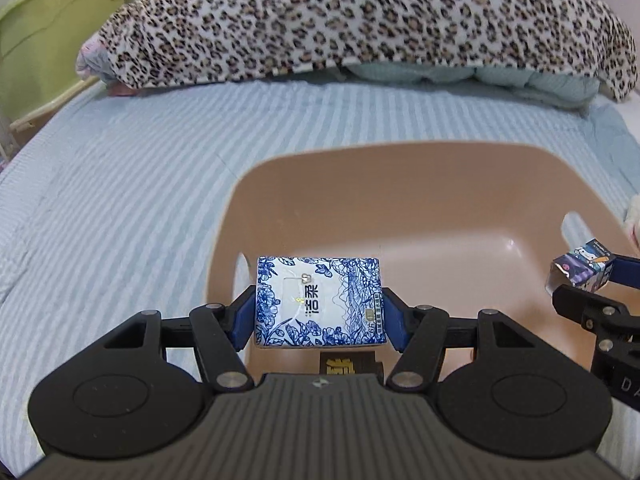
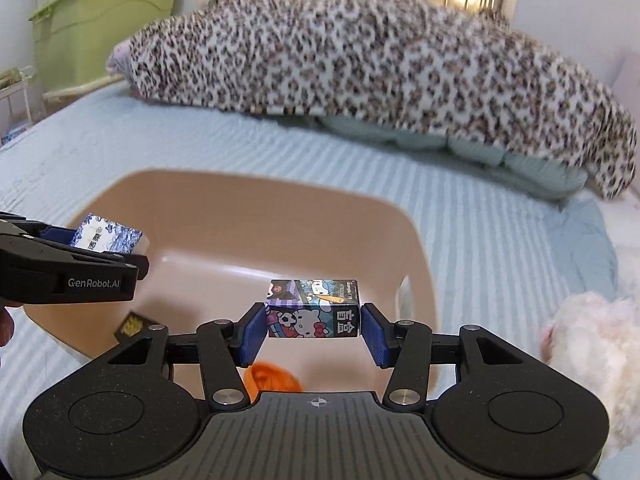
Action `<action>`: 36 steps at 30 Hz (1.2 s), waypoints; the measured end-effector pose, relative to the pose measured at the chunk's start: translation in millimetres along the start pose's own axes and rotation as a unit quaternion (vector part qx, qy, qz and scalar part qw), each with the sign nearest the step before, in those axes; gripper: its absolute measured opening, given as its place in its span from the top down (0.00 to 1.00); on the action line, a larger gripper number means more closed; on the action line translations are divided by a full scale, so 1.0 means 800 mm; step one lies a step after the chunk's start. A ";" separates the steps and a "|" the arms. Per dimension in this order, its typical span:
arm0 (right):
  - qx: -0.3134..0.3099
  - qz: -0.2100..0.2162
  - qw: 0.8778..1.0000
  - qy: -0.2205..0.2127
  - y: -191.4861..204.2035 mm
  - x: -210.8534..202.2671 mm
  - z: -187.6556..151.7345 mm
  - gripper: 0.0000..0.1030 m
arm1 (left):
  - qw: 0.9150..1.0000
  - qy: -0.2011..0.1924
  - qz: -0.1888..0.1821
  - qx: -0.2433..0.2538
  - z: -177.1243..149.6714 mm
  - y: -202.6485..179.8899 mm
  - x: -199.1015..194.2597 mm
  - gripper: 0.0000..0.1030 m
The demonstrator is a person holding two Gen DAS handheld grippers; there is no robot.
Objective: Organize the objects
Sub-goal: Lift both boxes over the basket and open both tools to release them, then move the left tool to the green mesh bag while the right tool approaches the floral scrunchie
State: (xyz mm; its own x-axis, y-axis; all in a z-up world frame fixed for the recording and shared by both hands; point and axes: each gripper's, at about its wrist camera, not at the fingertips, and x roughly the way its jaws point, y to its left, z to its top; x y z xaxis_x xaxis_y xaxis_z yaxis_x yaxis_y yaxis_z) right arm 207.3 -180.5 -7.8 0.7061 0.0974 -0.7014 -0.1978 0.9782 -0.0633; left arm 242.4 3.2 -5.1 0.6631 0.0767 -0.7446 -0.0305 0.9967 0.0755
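Risk: tissue pack (image 1: 319, 302) pinched by left gripper (image 1: 319, 312), cartoon box (image 2: 314, 309) by right gripper (image 2: 314, 330), colliding above basin (image 1: 440, 200) if released together.

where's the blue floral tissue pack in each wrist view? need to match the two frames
Left wrist: tissue pack sits low centre, clamped between the left gripper fingers, above the tan basin.
Right wrist: tissue pack shows at the left edge, held by the left gripper over the basin's left rim.
Shared landmark: the leopard-print blanket across the top of both views.
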 end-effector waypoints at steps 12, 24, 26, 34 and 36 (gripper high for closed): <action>0.017 -0.021 0.999 -0.041 -0.016 -0.057 -0.011 0.10 | 0.999 -0.029 -0.027 -0.036 -0.004 0.019 -0.065 0.16; 0.014 -0.029 0.999 -0.026 -0.031 -0.137 -0.058 0.00 | 0.999 -0.018 -0.047 -0.012 -0.049 0.005 -0.136 0.12; 0.014 -0.028 0.999 -0.013 -0.030 -0.141 -0.069 0.00 | 0.999 -0.014 -0.046 -0.001 -0.061 -0.001 -0.142 0.11; -0.006 -0.032 0.999 0.037 -0.018 -0.128 -0.109 0.00 | 0.998 0.040 -0.051 0.011 -0.114 -0.011 -0.122 0.10; -0.013 -0.034 0.998 0.051 -0.016 -0.118 -0.118 0.00 | 0.997 0.055 -0.052 0.011 -0.124 -0.012 -0.111 0.10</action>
State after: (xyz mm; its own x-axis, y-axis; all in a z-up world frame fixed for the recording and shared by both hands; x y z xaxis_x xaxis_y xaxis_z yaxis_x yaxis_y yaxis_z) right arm 79.2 -219.5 -7.9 0.6459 0.0097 -0.7633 -0.1690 0.9769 -0.1306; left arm 109.3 -10.3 -5.6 0.5758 -0.0239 -0.8172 0.0521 0.9986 0.0075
